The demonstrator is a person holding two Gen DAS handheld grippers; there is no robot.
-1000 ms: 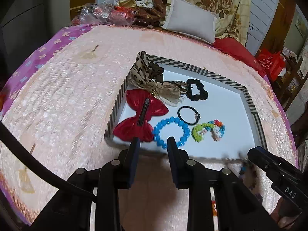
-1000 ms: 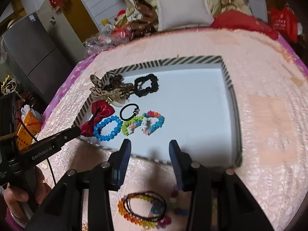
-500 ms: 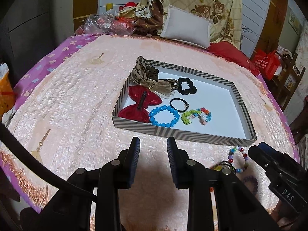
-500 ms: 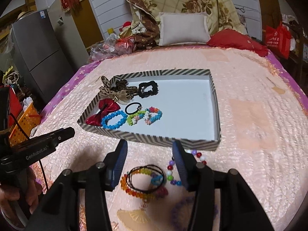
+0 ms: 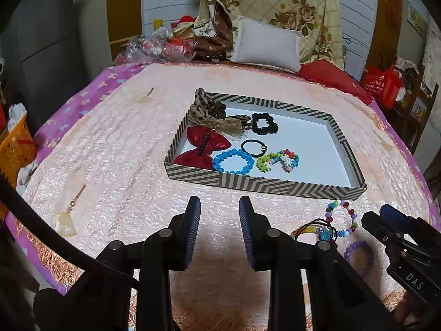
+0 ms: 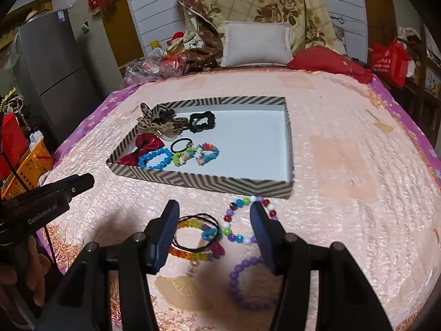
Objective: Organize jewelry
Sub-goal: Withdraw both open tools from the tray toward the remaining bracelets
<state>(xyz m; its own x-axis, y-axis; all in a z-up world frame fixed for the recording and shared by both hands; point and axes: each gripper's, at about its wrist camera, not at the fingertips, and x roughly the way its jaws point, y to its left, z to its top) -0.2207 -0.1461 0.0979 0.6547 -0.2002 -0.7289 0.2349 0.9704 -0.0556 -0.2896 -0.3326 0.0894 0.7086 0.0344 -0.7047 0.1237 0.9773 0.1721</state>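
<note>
A striped tray on the pink bedspread holds a red bow, a leopard bow, a black scrunchie, a black hair tie, a blue bead bracelet and a multicolour one. In front of the tray lie a rainbow bracelet with black ties, a round-bead bracelet and a purple bracelet. My left gripper is open and empty, short of the tray. My right gripper is open and empty above the loose bracelets.
A white pillow, a red cushion and piled fabrics lie at the bed's far end. An orange basket stands left of the bed. A grey fridge stands beyond it.
Both grippers have pulled back from the tray toward the bed's near edge. The loose bracelets now lie between and under the right fingers. Both stayed open.
</note>
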